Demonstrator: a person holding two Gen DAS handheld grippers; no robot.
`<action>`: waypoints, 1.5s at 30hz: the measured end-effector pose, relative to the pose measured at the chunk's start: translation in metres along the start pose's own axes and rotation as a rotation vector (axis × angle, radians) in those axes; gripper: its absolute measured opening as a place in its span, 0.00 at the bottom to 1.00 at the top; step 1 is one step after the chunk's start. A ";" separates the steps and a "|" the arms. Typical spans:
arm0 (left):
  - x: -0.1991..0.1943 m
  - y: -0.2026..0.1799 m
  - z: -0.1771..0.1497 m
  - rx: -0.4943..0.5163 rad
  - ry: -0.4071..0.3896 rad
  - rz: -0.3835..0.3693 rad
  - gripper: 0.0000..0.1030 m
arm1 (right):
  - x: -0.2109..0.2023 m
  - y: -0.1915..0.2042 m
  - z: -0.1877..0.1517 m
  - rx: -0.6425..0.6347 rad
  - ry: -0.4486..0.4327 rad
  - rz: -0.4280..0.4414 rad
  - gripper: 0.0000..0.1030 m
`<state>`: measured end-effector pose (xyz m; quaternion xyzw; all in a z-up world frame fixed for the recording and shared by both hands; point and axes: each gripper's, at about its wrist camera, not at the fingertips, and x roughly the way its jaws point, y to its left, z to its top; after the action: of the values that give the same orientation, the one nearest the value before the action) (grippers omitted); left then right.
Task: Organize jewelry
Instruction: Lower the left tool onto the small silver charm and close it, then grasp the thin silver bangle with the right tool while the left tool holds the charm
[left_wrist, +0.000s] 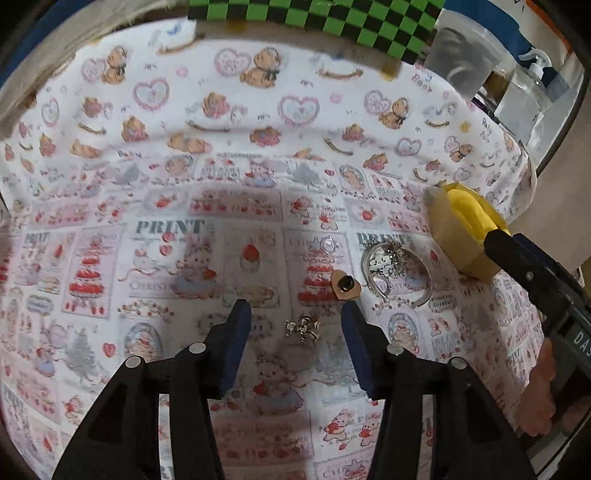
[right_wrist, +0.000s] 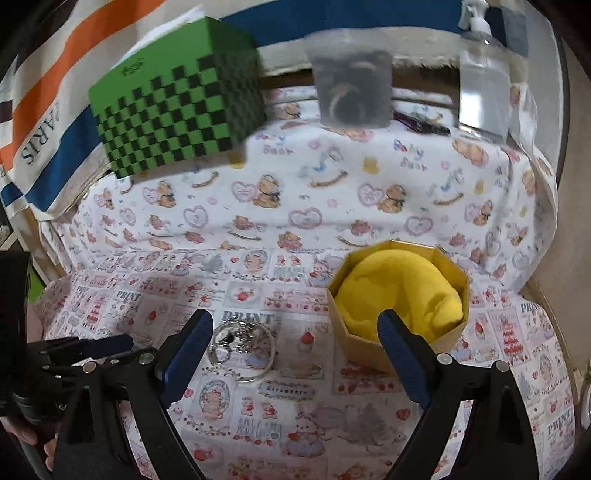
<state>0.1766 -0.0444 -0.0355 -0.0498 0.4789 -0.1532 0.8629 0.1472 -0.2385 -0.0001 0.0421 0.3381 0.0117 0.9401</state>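
Small gold bow-shaped charm (left_wrist: 302, 329) lies on the printed cloth (left_wrist: 147, 258) between the left gripper's (left_wrist: 295, 325) wide-open, empty jaws, long axis across the gap; tan heart-shaped tag (left_wrist: 345, 285) just beyond; silver ring-and-chain tangle (left_wrist: 395, 273) right of that; right gripper (right_wrist: 295, 332) open, empty, beside yellow-lined octagonal box (right_wrist: 399, 302).

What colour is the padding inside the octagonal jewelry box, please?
Bright yellow, inside a tan-gold jewelry box; the padding shows best in the right wrist view.
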 end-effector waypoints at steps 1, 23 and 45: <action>0.002 0.000 0.000 0.003 0.002 0.001 0.47 | 0.000 -0.001 0.000 0.001 0.000 -0.001 0.89; -0.045 0.031 0.011 -0.035 -0.304 0.079 0.19 | 0.016 0.008 -0.004 0.014 0.117 0.032 0.89; -0.050 0.028 0.010 0.005 -0.378 0.247 0.19 | 0.087 0.060 -0.010 -0.099 0.358 -0.111 0.83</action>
<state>0.1662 -0.0024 0.0040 -0.0163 0.3109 -0.0355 0.9496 0.2082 -0.1735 -0.0577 -0.0257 0.5008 -0.0161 0.8650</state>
